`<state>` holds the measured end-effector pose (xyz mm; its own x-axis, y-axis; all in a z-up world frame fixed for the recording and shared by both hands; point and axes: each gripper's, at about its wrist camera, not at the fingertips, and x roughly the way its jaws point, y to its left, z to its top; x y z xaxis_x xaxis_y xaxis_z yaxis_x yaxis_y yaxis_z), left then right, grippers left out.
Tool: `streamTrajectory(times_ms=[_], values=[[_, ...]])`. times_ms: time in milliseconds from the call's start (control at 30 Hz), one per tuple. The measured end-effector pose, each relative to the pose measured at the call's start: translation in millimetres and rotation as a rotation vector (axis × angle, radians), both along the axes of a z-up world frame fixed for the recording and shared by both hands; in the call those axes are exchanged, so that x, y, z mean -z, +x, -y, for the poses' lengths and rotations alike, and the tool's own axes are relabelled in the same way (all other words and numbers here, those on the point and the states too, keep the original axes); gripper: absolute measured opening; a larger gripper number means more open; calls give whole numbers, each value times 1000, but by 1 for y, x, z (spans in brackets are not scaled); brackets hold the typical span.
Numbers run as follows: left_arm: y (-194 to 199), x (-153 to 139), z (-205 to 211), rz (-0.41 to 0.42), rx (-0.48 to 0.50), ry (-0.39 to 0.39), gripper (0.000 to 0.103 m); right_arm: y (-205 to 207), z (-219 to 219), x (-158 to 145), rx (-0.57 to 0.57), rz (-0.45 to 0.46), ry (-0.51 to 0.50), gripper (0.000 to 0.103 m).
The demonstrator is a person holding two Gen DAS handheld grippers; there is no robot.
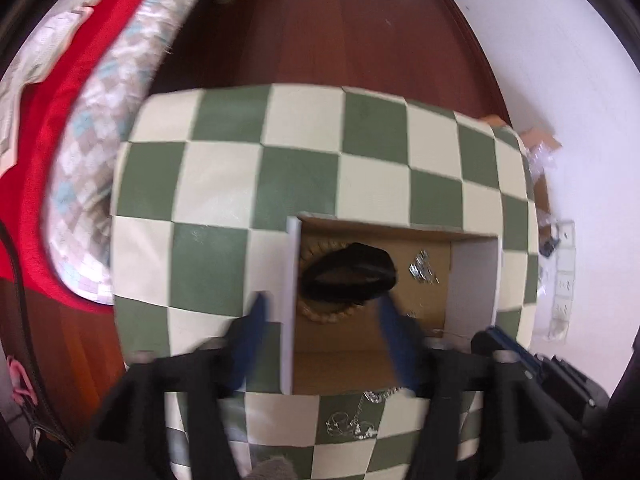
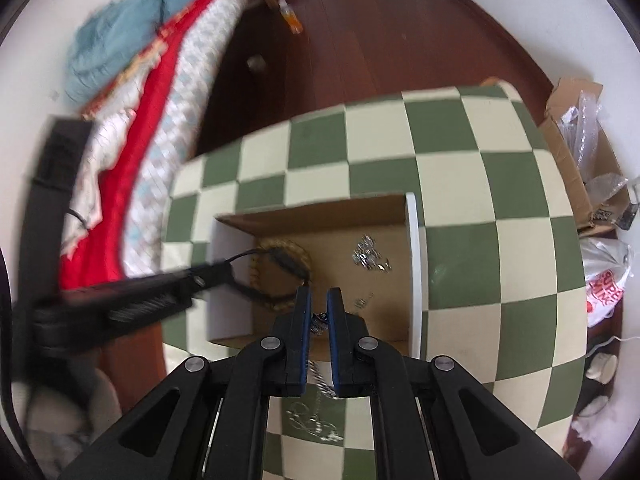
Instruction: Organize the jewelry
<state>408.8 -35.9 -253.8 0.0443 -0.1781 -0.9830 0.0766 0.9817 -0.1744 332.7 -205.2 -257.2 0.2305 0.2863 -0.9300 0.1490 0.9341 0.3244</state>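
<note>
Right tool (image 2: 318,316) is pinched on the silver chain (image 2: 320,384), which trails low-centre from bench (image 2: 480,184) into the cardboard box (image 2: 320,212). Left tool (image 1: 320,320) gapes wide, holding nothing, astride the box's left wall. Next, by my read: lift the chain fully inside, then release. Red lettering on the bag (image 2: 606,284), right edge, unreadable.
</note>
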Motion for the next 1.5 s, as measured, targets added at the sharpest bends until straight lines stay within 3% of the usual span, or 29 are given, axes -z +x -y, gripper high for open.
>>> streamTrajectory(times_ms=[67,100,167,267,333,367,467,833,1133,1367,1500], values=[[0,-10,-4,47,-18,18,78,2,0,4,-3,-31,-21,18],[0,-12,-6,58,-21,32,90,2,0,7,-7,-52,-35,26],[-2,-19,-9,100,-16,84,102,2,-1,7,-12,-68,-49,65],[-6,-29,-12,183,-9,190,103,-1,-6,5,-33,-81,-88,80],[-11,-34,-16,232,-11,227,103,-3,-9,5,-45,-95,-125,95],[-14,-37,-18,259,-13,231,103,-5,-11,4,-50,-98,-141,97],[-25,-42,-28,316,-30,230,103,-12,-15,3,-58,-99,-195,98],[-71,-42,-44,378,-36,253,103,-42,-12,-6,-7,-31,-281,103],[-120,-67,-57,466,-74,269,103,-78,-16,-38,30,120,-345,103],[-157,-98,-58,580,-87,338,103,-110,-24,-72,55,230,-369,103],[-171,-110,-58,605,-98,349,103,-125,-28,-86,63,271,-370,103]])
